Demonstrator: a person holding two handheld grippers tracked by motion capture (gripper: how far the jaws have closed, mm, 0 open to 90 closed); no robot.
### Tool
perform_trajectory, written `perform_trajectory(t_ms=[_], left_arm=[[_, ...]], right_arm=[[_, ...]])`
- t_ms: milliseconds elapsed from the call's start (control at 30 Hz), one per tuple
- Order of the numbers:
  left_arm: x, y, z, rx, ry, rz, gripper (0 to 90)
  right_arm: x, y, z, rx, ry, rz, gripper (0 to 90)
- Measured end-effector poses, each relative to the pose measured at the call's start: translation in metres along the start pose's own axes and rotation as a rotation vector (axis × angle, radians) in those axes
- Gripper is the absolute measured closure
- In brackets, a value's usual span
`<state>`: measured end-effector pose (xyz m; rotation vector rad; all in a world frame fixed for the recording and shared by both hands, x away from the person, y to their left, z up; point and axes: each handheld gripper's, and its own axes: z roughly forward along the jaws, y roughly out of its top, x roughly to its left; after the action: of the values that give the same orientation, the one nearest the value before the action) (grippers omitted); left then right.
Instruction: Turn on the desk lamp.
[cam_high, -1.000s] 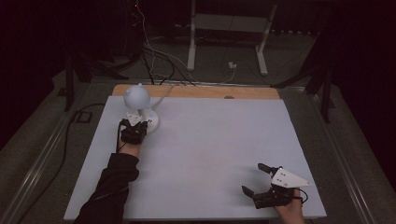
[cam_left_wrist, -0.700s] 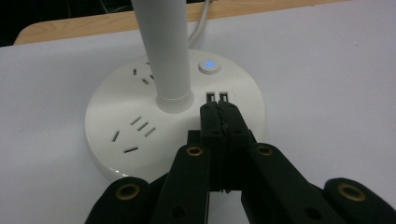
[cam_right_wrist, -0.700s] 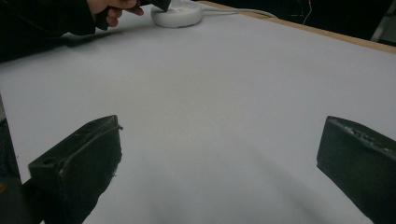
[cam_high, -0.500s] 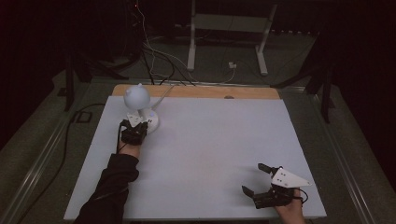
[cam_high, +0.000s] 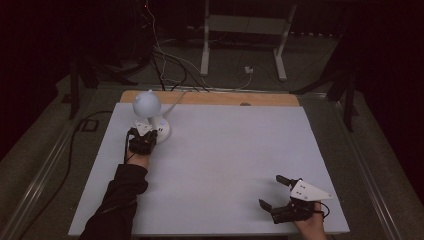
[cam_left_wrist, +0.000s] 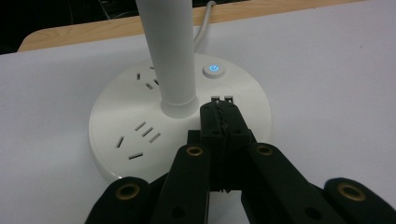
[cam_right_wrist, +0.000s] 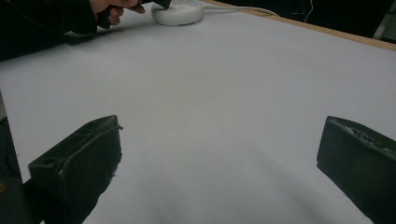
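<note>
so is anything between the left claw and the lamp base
Nothing visible. The left claw is shut, its tips right over the white lamp base beside the stem, near the lit power button. The table between is bare.

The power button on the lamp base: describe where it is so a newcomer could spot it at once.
Start at the white table and find the lamp at its far left corner. On its round white base, beside the upright stem, sits the power button. It alone glows blue; the other marks are dark socket slots, and the left gripper rests shut just short of it.
</note>
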<state>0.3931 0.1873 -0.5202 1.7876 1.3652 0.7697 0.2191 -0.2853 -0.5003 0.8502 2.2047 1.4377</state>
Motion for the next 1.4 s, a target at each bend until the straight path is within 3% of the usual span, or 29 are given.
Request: perform_trajectory(t_ms=[67,200,367,467,533,567,667,767,833,967,1133,1400], left_arm=[[0.000,0.000,0.000,0.005,0.012,0.018,90.0],[0.002,0.000,0.000,0.003,-0.001,0.011,90.0],[-0.005,0.001,0.001,0.009,0.039,0.089,90.0],[-0.002,0.000,0.001,0.002,0.022,0.064,90.0],[0.004,0.000,-0.001,-0.022,-0.030,-0.005,90.0],[0.005,-0.001,-0.002,-0.033,-0.027,-0.012,90.0],[0.007,0.000,-0.007,-0.071,-0.025,0.000,90.0],[0.004,0.003,-0.011,-0.075,-0.041,-0.001,90.0],[0.000,0.007,-0.015,-0.069,-0.053,-0.014,81.8],[-0.003,0.011,-0.020,-0.056,-0.060,-0.032,78.0],[-0.006,0.015,-0.028,-0.059,-0.048,-0.055,52.7],[-0.009,0.018,-0.039,-0.080,-0.047,-0.055,37.2]], right_arm=[[0.000,0.000,0.000,0.000,-0.001,0.001,0.0],[0.000,0.000,0.000,0.001,0.000,0.000,0.0],[0.000,0.000,0.001,0.006,0.000,0.002,0.0],[0.001,0.000,0.001,0.005,-0.001,0.001,0.0],[0.001,0.000,0.000,0.003,-0.002,-0.003,0.0],[0.001,0.001,0.000,0.000,-0.004,-0.003,0.0],[-0.001,0.000,-0.002,-0.006,-0.006,0.002,0.0],[-0.001,0.000,-0.001,-0.003,-0.004,0.004,0.0],[0.000,0.001,-0.001,-0.005,-0.004,0.000,0.0],[-0.001,0.000,-0.002,-0.005,-0.005,-0.001,0.0],[0.000,0.001,-0.002,-0.008,-0.004,-0.002,0.0],[0.000,0.001,-0.002,-0.005,-0.005,-0.001,0.0]])
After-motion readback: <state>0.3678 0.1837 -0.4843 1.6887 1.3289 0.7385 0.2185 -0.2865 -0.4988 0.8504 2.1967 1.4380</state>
